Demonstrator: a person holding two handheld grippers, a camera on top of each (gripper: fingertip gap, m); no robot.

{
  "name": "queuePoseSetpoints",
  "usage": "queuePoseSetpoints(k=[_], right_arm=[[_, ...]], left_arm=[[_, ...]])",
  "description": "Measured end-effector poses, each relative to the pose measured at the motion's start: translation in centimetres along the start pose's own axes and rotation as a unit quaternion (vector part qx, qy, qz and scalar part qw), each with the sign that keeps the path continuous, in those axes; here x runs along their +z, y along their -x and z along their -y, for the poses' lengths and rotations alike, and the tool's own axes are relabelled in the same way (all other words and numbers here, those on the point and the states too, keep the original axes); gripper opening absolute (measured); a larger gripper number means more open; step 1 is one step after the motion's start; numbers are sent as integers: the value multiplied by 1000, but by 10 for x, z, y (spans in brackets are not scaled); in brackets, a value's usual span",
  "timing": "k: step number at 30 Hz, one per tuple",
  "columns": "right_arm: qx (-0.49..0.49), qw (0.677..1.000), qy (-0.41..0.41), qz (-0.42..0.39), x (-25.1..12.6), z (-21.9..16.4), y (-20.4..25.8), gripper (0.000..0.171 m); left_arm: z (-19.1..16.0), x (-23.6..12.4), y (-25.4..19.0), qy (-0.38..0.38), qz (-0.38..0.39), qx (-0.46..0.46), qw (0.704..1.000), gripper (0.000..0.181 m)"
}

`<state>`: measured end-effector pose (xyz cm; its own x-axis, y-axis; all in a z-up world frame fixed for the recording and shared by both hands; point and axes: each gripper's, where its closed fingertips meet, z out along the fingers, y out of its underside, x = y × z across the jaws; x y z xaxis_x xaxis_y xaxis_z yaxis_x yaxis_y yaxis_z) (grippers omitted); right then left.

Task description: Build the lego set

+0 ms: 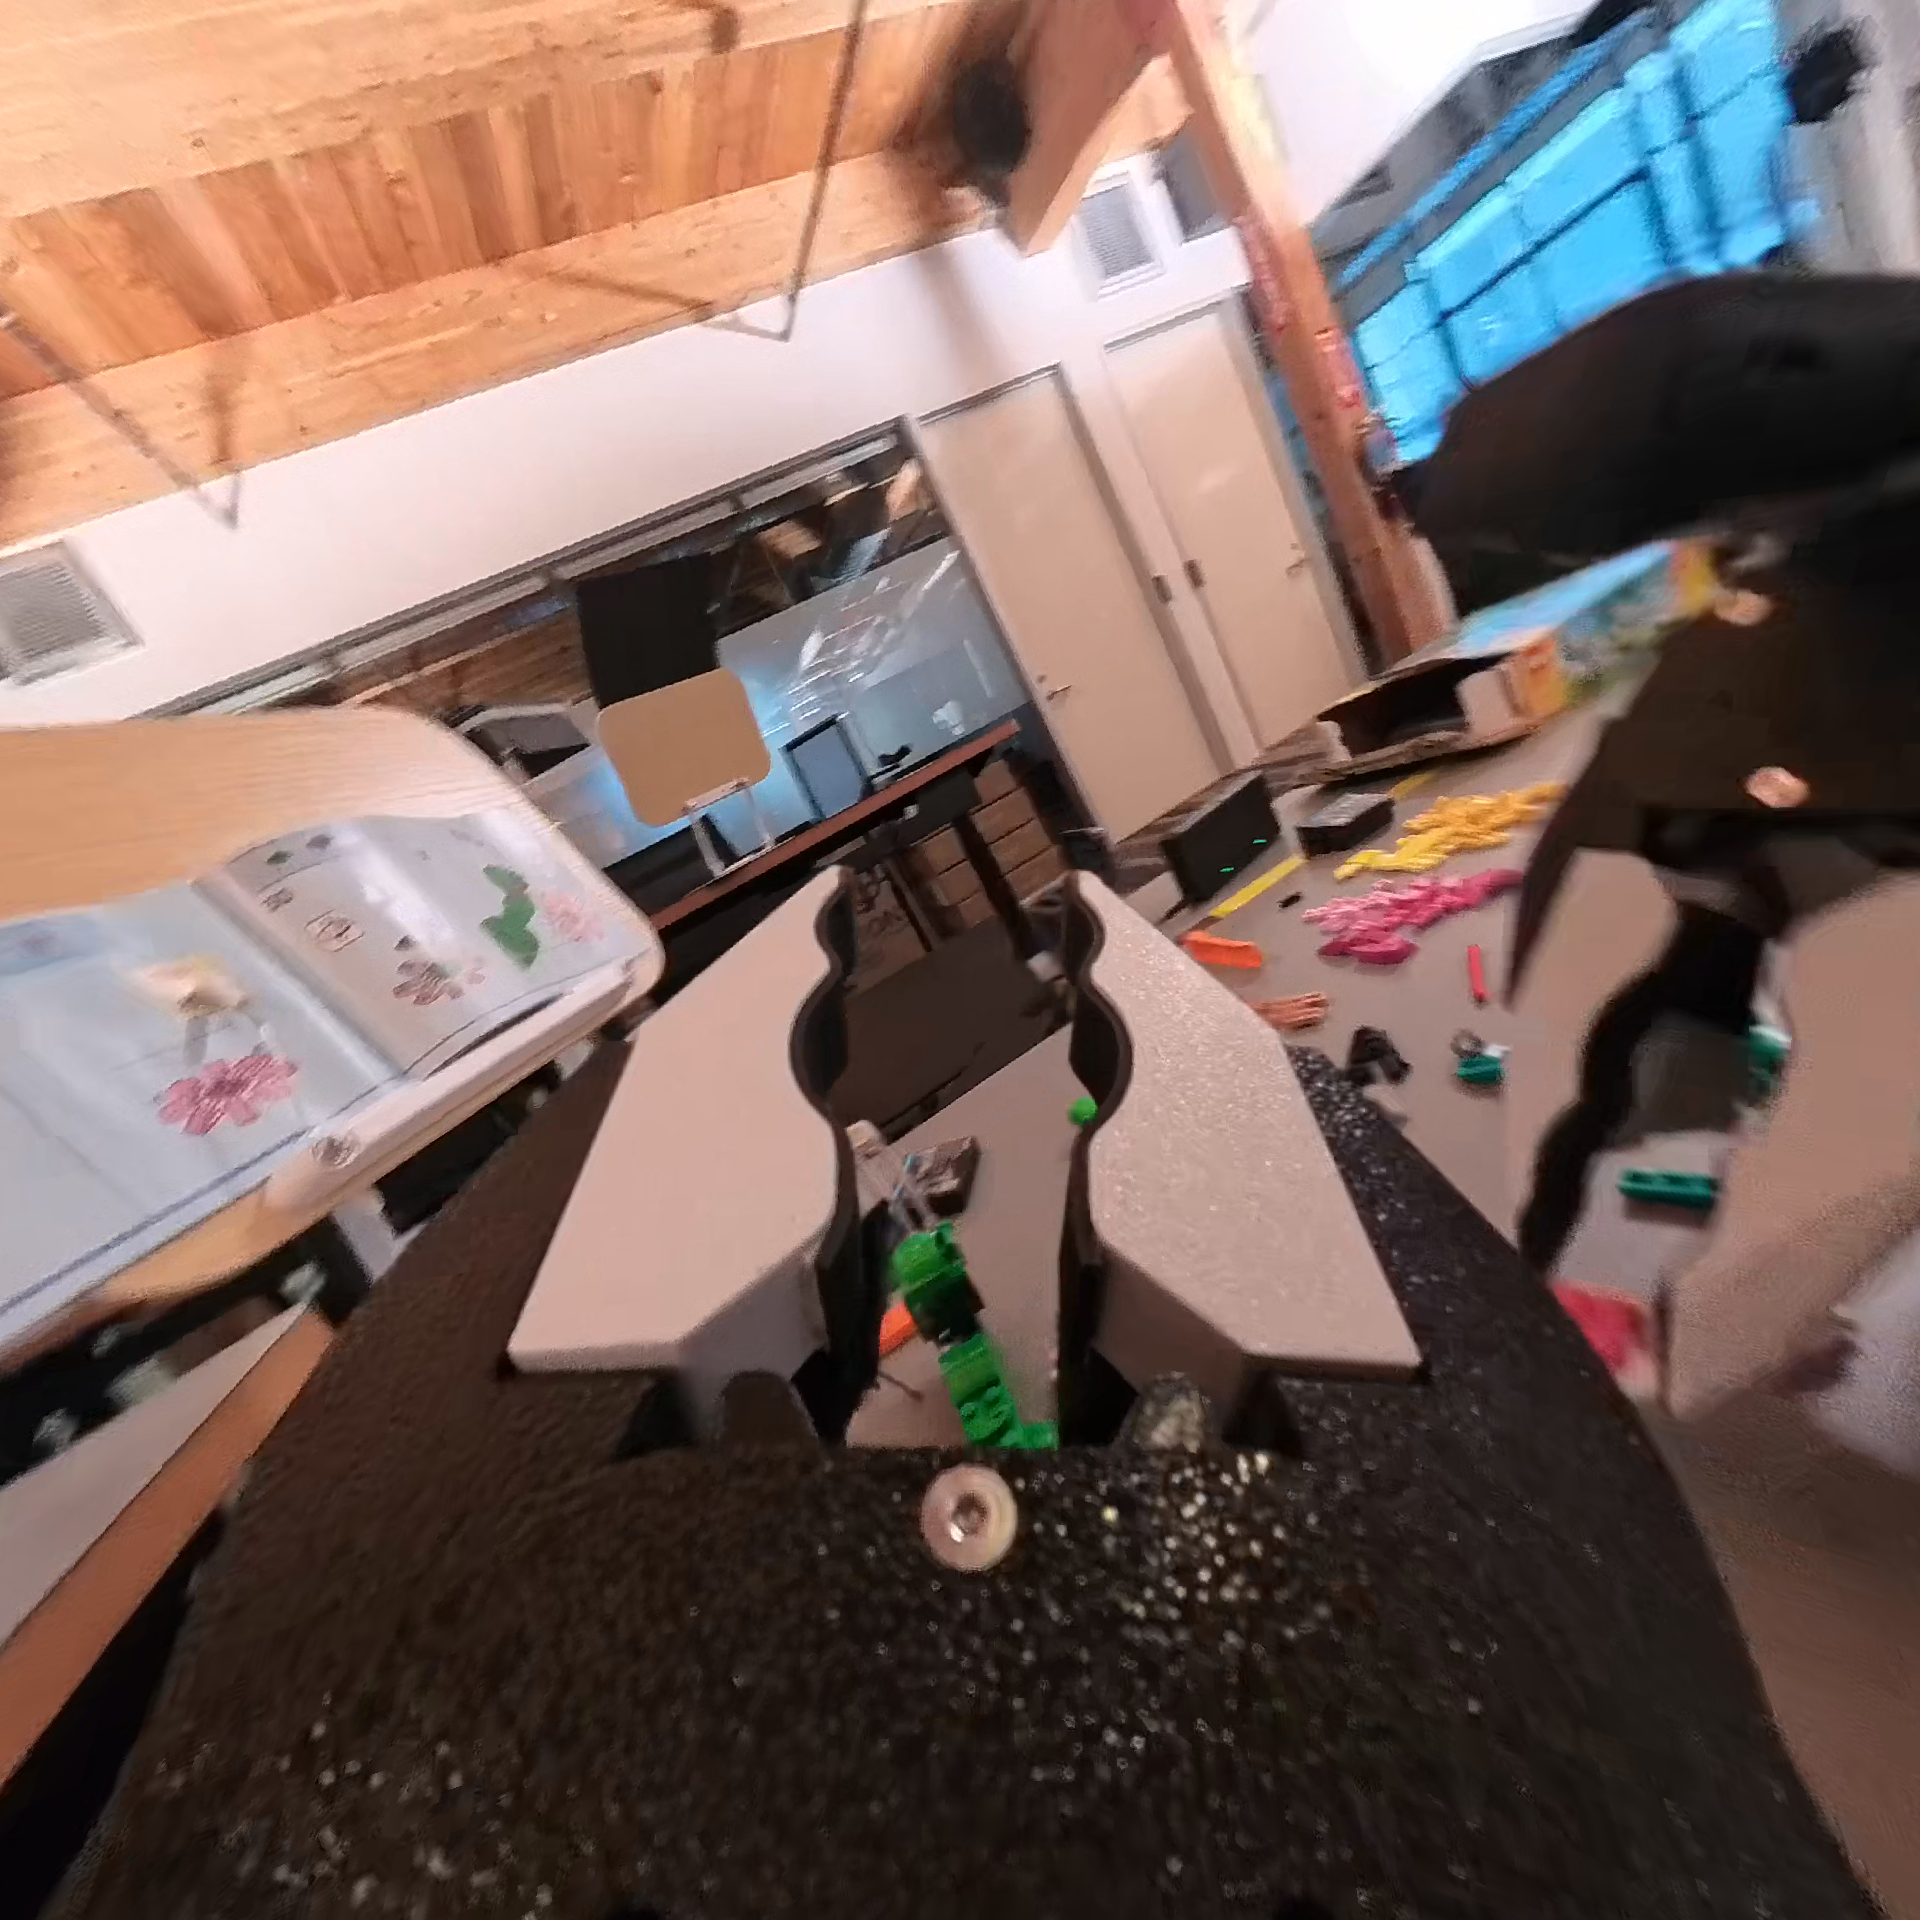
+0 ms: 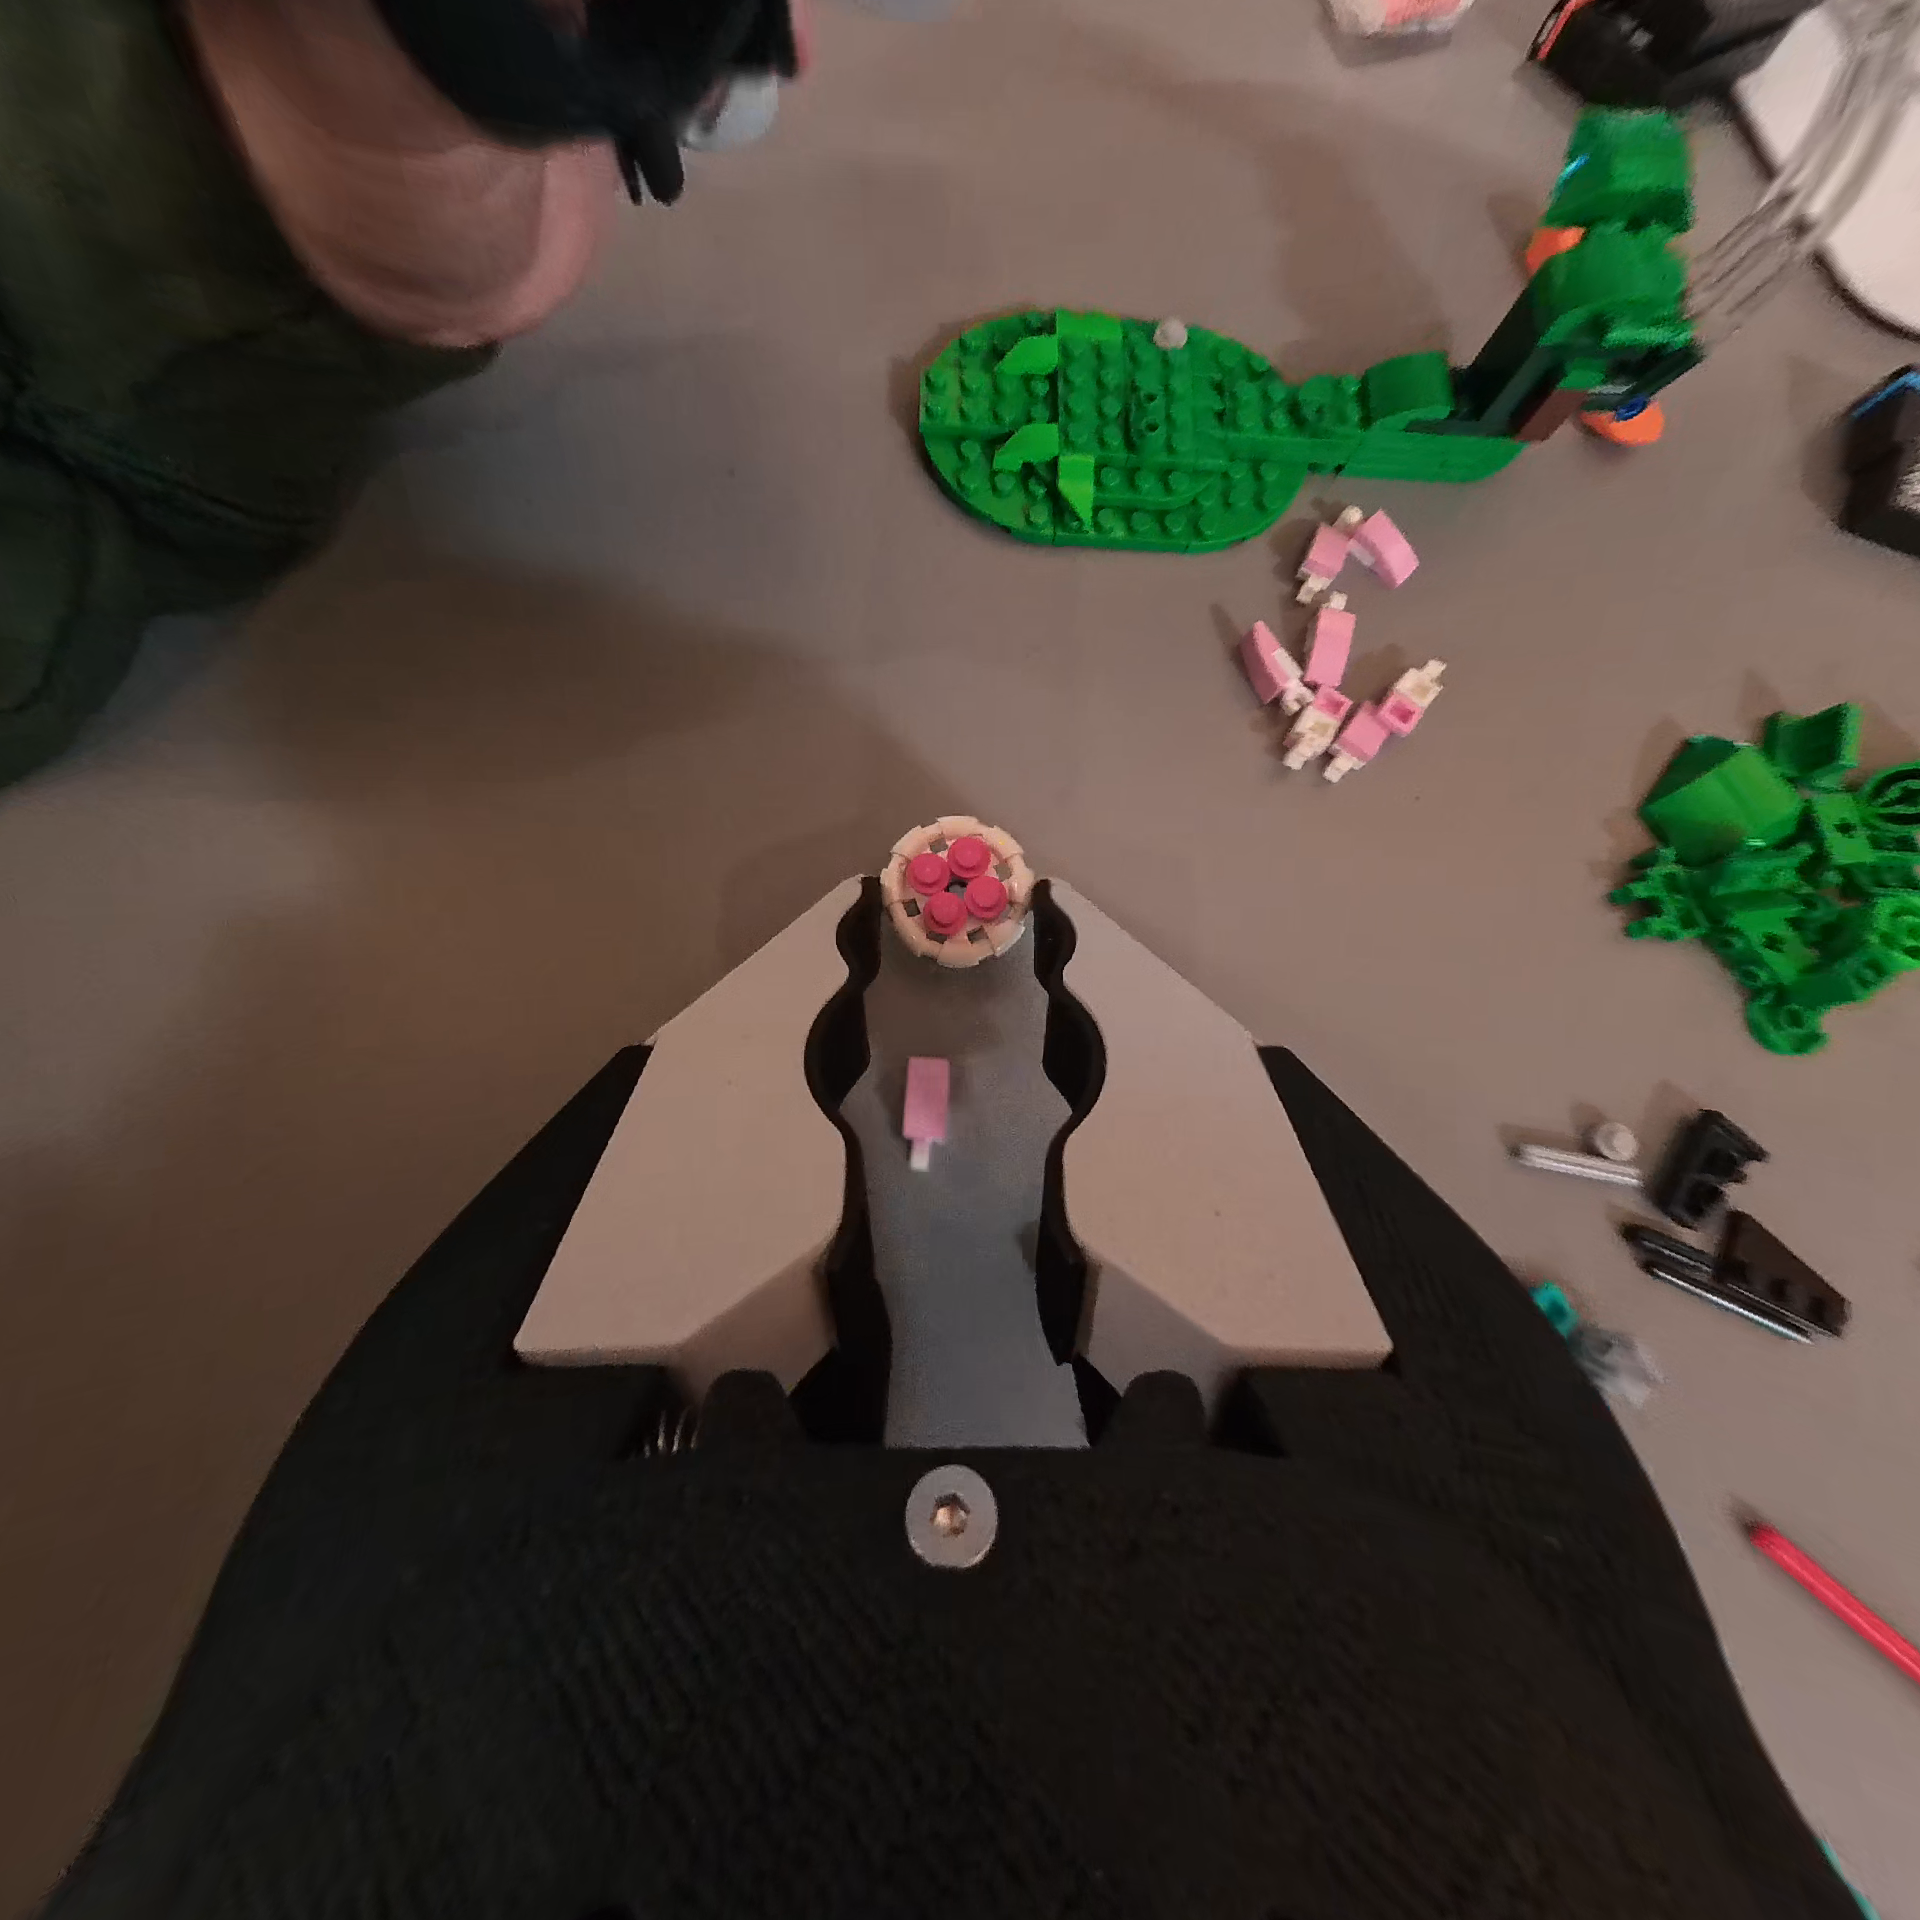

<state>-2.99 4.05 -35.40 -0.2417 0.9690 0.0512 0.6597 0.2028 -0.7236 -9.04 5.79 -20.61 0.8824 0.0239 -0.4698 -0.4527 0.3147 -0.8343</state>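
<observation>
— Though the left wrist view is smeared by motion, we make out an open instruction booklet (image 1: 312,977) on a raised stand at the left; its print is too blurred for us to read.

— Agreed. We see a box (image 1: 1527,665) at the far end of the worktop (image 2: 644,665), with its lettering lost to blur as well.

— The left tool (image 1: 961,914) stands narrowly parted with nothing between its tips. A green stem piece (image 1: 951,1309) shows through the gap, but we cannot tell whether it touches anything.

— The right tool (image 2: 956,904) holds a round tan flower core (image 2: 958,902) with four magenta studs at its tips. One pink petal (image 2: 923,1110) lies on the worktop under the fingers.

— Farther off, we see the green baseplate build (image 2: 1101,426), its stem end blurred, with loose pink petal pieces (image 2: 1340,644) just beside it.

— A heap of green parts (image 2: 1787,873) is cut off at the right edge. A person's sleeve (image 2: 135,343) fills the upper left corner.
</observation>
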Motion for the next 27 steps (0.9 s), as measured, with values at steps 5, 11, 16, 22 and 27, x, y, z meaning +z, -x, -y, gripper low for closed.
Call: queuePoseSetpoints(k=[5, 11, 16, 22, 27], right_arm=[[0, 999, -31, -5, -48, -2, -19, 28], [35, 996, -79, -21, -98, -10, -33, 28], [28, 997, -74, 22, -102, -11, -14, 28], [12, 996, -56, 62, -101, -14, 5, 28], [10, 996, -57, 71, -103, -14, 8, 28]], left_arm=[[-1, -2, -71, -10, -166, 103, 981, 50], [-20, -1, -112, 25, -238, 170, 956, 62], [-2, -1, -143, -52, -189, 358, 913, 56], [-6, -8, -180, -78, -226, 435, 868, 42], [-6, -8, -180, -78, -226, 437, 867, 28]])
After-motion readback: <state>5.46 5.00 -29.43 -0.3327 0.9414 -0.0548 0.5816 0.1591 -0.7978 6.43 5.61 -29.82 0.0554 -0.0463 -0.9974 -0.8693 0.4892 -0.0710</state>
